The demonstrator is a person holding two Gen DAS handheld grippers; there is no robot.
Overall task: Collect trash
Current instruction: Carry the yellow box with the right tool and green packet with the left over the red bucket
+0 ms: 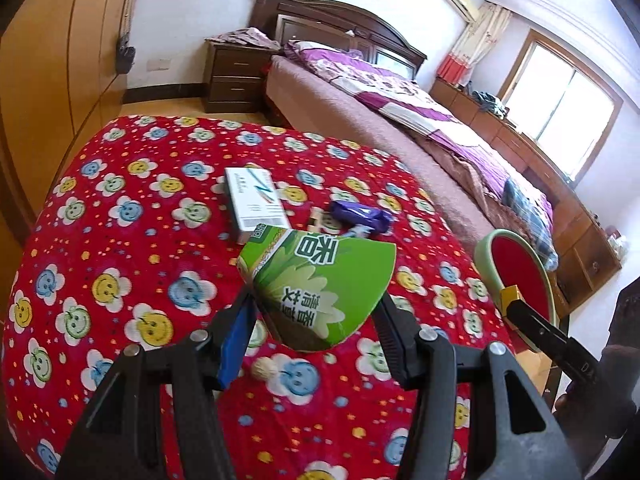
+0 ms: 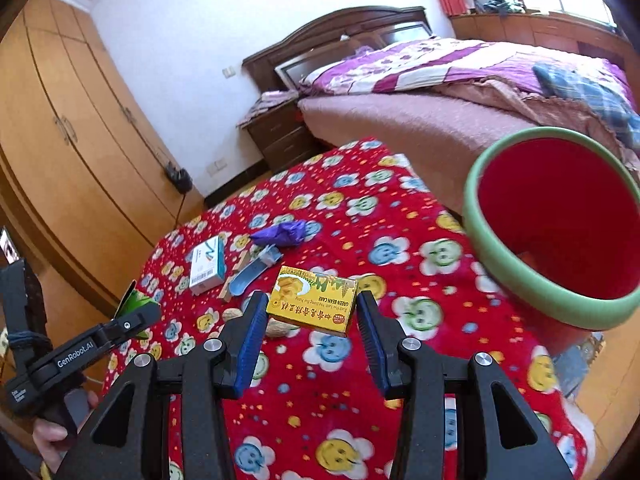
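Observation:
My left gripper is shut on a green drink carton, held tilted above the red flowered tablecloth. In the right wrist view the carton shows as a green sliver in that gripper at the far left. My right gripper is shut on a yellow bean-cake box, lifted off the cloth. A red bin with a green rim stands open-mouthed to the right of it. In the left wrist view the bin sits behind the right gripper.
On the cloth lie a white box, a purple wrapper, a blue plastic piece and peanuts. A bed, a nightstand and a wardrobe stand beyond the table.

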